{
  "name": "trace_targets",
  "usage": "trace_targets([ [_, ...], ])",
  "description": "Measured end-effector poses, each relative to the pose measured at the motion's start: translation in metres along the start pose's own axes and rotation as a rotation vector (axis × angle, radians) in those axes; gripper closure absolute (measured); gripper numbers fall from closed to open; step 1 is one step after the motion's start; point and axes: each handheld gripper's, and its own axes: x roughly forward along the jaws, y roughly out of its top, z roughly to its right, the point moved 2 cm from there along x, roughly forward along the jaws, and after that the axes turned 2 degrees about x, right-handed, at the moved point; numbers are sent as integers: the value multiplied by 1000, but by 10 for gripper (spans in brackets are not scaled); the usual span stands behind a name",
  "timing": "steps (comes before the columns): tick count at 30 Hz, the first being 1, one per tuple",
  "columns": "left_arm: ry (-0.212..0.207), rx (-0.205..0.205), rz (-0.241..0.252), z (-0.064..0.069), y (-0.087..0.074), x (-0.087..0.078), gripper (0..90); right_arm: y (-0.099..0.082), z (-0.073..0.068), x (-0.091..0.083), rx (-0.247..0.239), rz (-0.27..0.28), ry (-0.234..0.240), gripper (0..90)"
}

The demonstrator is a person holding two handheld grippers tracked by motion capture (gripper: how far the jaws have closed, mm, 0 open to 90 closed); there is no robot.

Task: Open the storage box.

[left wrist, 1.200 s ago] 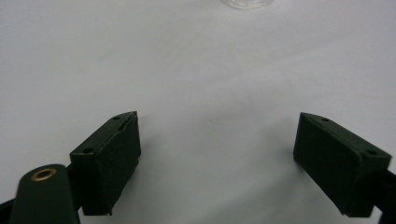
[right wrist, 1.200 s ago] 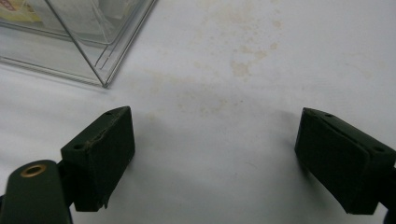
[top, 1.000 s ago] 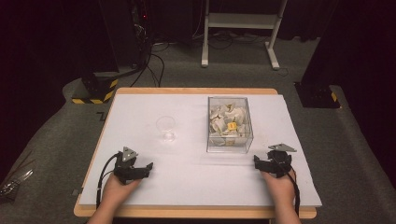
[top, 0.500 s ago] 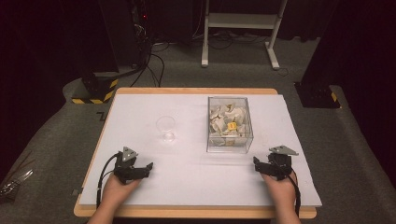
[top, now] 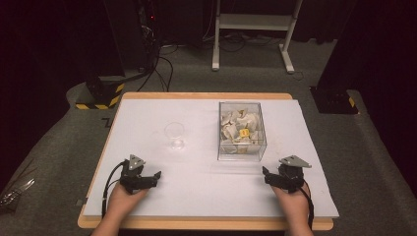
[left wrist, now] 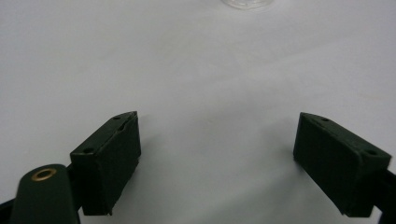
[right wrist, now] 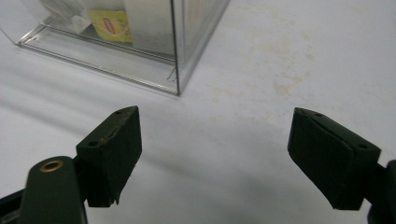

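Note:
A clear plastic box point(top: 241, 130) with tea bags, one with a yellow tag point(top: 243, 132), stands right of centre on the white table top point(top: 196, 191). An empty clear glass point(top: 175, 135) stands upright to its left. My left gripper point(top: 156, 175) rests low near the front left, open and empty; its view shows the jaws wide apart point(left wrist: 217, 140) with the glass's base point(left wrist: 246, 3) far ahead. My right gripper point(top: 266, 173) sits front right, just before the box's near corner point(right wrist: 177, 70). Its jaws point(right wrist: 215, 140) have just been closing slightly but stand open, with nothing between them.
The table has a wooden rim point(top: 206, 224) along its front edge. Beyond its far edge are a white stand point(top: 251, 34), cables and a yellow-black striped base point(top: 98, 101) on grey carpet. Faint stains point(right wrist: 285, 79) mark the table top near the box.
The right hand and its gripper have shifted slightly near the front edge. The left hand, the glass and the box have stayed put.

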Motion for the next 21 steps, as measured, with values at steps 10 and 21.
trace_targets([
  [10,1,0,-1,0,0,0,153,1,-14,-2,-19,16,38,196],
  [21,0,3,-4,0,0,0,152,2,-24,-1,-31,31,75,193],
])
